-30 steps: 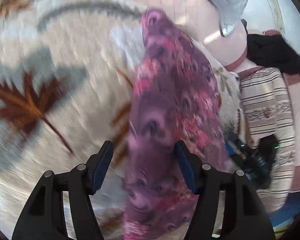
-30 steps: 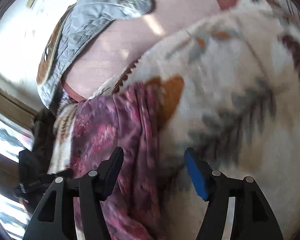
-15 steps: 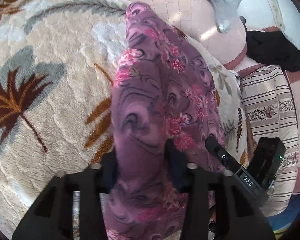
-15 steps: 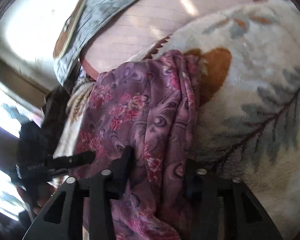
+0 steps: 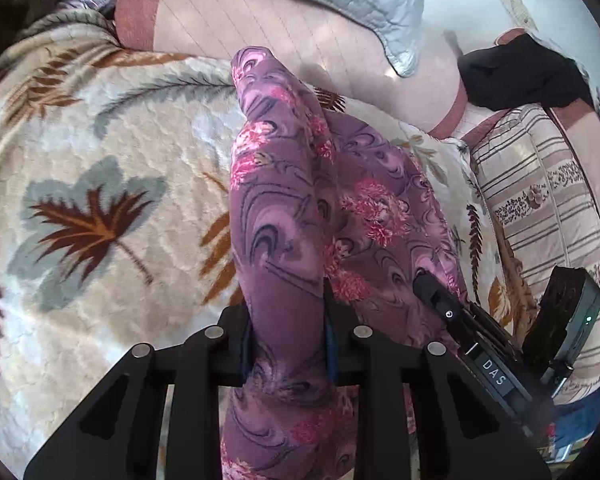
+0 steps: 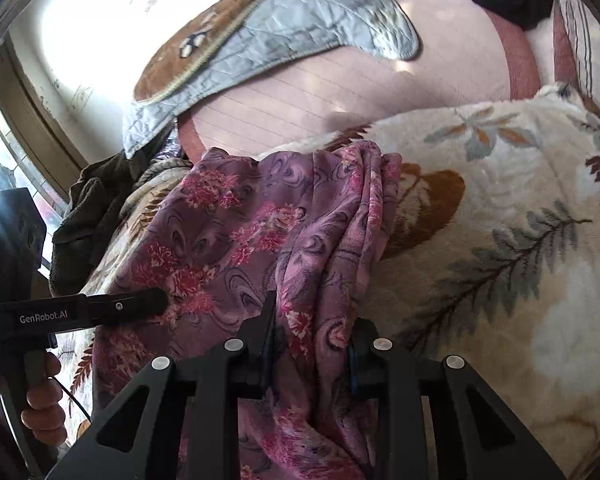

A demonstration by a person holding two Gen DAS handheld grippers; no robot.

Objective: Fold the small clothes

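Cream blanket [image 5: 112,148] with brown and grey leaves covers the bed, and the purple floral garment [image 5: 300,208] lies across it in a long bunched strip. Beyond the blanket a pink sheet [image 5: 260,20] shows, partly under a grey quilt [image 6: 300,20]. A striped cushion [image 5: 540,184] sits off to one side with something black [image 5: 516,76] past it, too dark to identify.

The left gripper [image 5: 286,340] has its fingers clamped on a gathered ridge of the garment; cloth fills the gap and hides most of the blue pads. The right gripper [image 6: 310,344] likewise pinches a fold, with fabric spilling down between its arms and out of frame. In the right wrist view, a hand [image 6: 40,396] holding the other tool's handle is cut off at the edge.
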